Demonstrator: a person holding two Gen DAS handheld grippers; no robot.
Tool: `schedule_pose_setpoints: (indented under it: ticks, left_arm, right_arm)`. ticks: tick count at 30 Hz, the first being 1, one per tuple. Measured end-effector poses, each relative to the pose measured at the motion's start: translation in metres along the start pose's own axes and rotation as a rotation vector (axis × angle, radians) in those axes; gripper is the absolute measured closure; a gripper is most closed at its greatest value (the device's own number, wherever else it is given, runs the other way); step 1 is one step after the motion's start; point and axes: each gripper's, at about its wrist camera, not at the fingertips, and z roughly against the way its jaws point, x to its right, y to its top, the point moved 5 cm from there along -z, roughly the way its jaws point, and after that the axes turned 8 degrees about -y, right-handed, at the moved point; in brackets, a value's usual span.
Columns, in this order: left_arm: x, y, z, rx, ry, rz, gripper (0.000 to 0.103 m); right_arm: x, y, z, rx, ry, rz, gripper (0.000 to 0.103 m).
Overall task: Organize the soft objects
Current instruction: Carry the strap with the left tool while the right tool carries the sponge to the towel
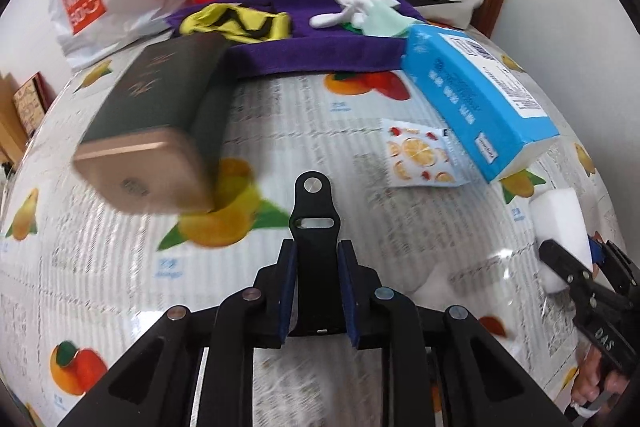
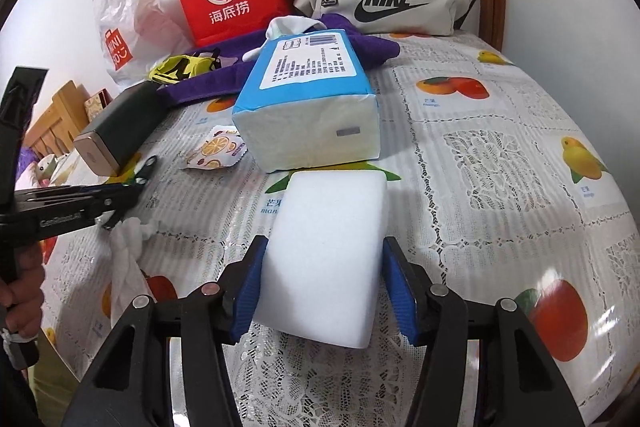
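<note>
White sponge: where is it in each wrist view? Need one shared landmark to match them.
Left wrist: white sponge at the far right edge, held in the right gripper, just below the near end of the blue tissue pack.
Right wrist: sponge at bottom centre, between the right gripper's blue pads, directly in front of the tissue pack.
Shared landmark: the blue tissue pack.

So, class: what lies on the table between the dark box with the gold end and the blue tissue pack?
A small fruit-print sachet lies between the dark box and the tissue pack, clearest in the right wrist view.
</note>
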Motion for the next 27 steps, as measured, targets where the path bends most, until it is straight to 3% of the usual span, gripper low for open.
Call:
schedule_pose_setpoints:
  ticks: [15,27]
  left_arm:
    - [-0.051,-0.035,0.029,0.042,0.003,0.096,0.083]
    - [-0.072,-0.046,0.042,0.064,0.012,0.138,0.083]
  right_arm:
    - [-0.003,-0.003,0.0,0.03,-0.016,0.003,0.046]
    - [-0.008,-0.004,0.0,0.0,-0.047,0.054,0.047]
